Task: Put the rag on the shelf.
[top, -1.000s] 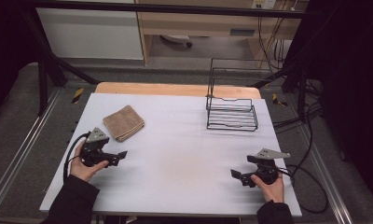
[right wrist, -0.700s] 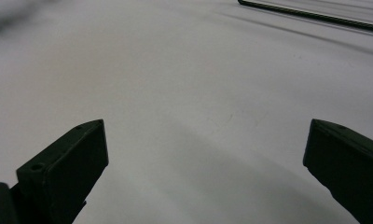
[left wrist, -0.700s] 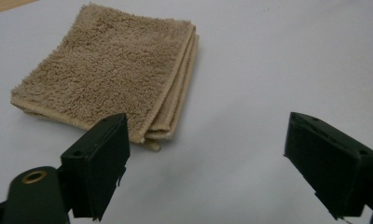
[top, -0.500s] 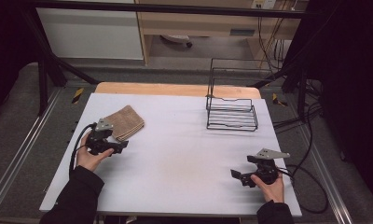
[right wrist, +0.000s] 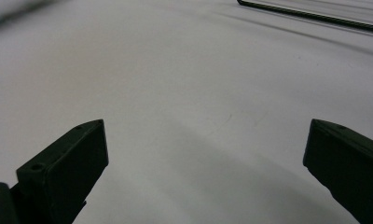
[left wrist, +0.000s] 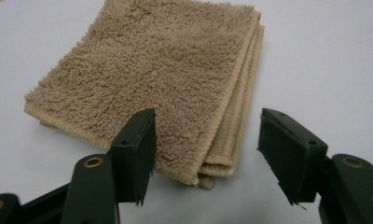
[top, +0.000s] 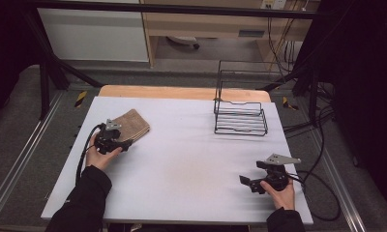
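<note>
The folded tan towel (top: pixel 132 125) lies at the left of the high view on the white table (top: pixel 182 159), its near corner between the left gripper (left wrist: pixel 205 140)'s half-open, closing, not yet pinching jaws. The right gripper (top: pixel 249 182) idles wide open, lower right, far off.

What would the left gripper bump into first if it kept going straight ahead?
Most likely the folded tan towel: the left gripper, whose jaws have just been closing, has its corner between its open jaws, not yet pressed.
</note>
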Demonstrator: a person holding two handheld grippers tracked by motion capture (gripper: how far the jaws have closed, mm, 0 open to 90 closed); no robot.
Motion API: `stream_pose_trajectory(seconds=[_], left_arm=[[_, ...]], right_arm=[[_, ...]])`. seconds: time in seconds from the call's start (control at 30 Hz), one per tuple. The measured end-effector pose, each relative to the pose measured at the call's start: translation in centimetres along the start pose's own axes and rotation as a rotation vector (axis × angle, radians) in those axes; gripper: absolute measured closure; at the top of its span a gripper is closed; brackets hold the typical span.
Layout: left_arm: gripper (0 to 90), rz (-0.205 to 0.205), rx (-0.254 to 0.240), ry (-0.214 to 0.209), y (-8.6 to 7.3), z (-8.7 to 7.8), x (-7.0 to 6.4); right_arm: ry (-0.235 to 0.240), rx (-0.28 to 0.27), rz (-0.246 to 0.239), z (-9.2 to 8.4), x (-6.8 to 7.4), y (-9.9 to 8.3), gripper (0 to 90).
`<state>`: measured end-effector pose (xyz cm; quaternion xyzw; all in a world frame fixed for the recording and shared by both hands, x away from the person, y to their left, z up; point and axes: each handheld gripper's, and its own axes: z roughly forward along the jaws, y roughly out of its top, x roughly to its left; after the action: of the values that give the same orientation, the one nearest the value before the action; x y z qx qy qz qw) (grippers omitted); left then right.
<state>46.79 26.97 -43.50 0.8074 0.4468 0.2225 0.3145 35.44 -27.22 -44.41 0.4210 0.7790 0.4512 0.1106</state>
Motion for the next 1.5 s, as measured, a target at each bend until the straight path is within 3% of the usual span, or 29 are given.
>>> stream_pose_trajectory(seconds=[0.47,0.63,0.9,1.13,1.3,1.5], left_arm=[[47.3,0.023,0.02,0.013,-0.2,1.2,0.2],[51.0,0.052,0.072,0.018,0.5,1.4,0.1],[57.6,0.05,0.07,0.015,0.5,1.4,0.3],[73.0,0.048,0.069,0.039,0.5,1.4,0.7],[75.9,0.05,0.066,0.044,0.5,1.3,0.7],[78.7,0.009,0.053,0.014,0.5,1.1,1.3]], right_arm=[[0.001,-0.001,0.001,0.0,0.0,0.0,0.5],[0.002,-0.002,0.0,0.0,0.0,0.0,0.5],[0.003,-0.001,0.0,0.0,0.0,0.0,0.5],[0.004,0.0,0.003,0.0,0.0,0.0,0.6],[0.002,-0.001,0.002,0.0,0.0,0.0,0.6],[0.001,0.0,0.003,0.0,0.0,0.0,0.6]])
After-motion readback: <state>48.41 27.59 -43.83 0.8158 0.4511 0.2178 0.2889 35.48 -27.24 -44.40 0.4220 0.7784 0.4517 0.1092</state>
